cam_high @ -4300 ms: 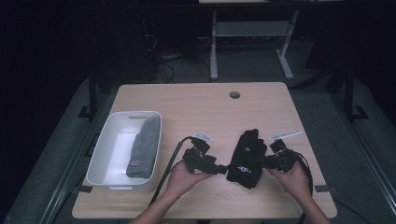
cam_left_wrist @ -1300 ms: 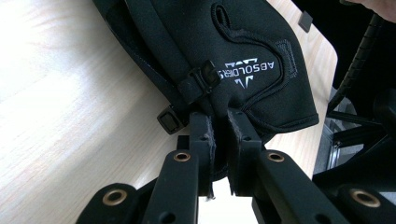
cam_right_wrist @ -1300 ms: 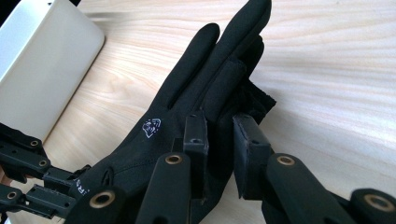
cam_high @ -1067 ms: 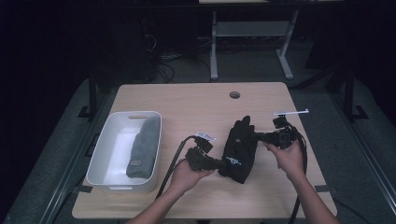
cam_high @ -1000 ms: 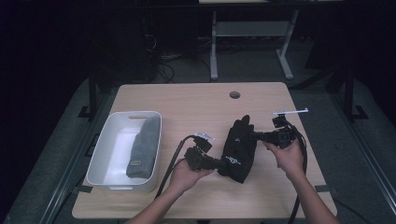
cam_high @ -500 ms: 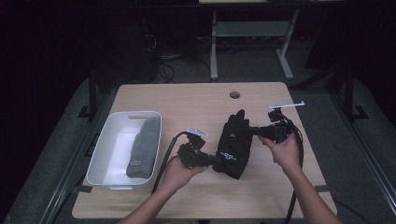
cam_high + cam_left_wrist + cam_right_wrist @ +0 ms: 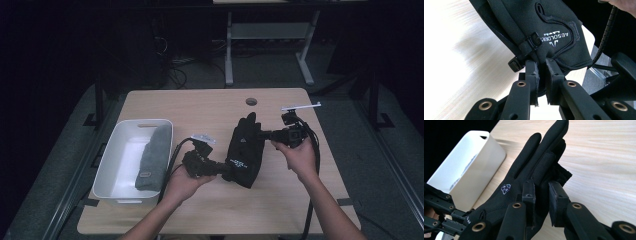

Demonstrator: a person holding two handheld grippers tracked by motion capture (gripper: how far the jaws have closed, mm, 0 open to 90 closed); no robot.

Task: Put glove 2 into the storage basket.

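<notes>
**Over the bench: black glove held between two grippers**

Across the middle of the high view lies the wooden bench (image 7: pixel 200 107), pale and rounded at its corners, with a small round hole (image 7: pixel 251 101) near its far edge. On its left part sits a white tub (image 7: pixel 112 165), oblong, with a slot handle in its far wall; a grey folded cloth (image 7: pixel 154 156) lies lengthwise inside it, against the wall nearer the middle of the bench.

Right of the tub, a black glove (image 7: pixel 246 150) hangs between the person's two hands, over the centre-right of the bench. Its fingers point toward the far edge and its cuff toward the person. White lettering and a small buckle strap show on the cuff in the left gripper view, and a small white emblem shows on the back of the glove (image 7: pixel 524 180) in the right gripper view.

The left gripper (image 7: pixel 226 171) is held low, just beside the tub, and its jaws are closed tight on the cuff edge of the glove (image 7: pixel 544 32), with only the fabric between the pads. The right gripper (image 7: pixel 265 134) is held farther from the person, and its jaws are pinched on the finger end, a fold of black fabric between them. A dark cable trails from each gripper back toward the person.
</notes>
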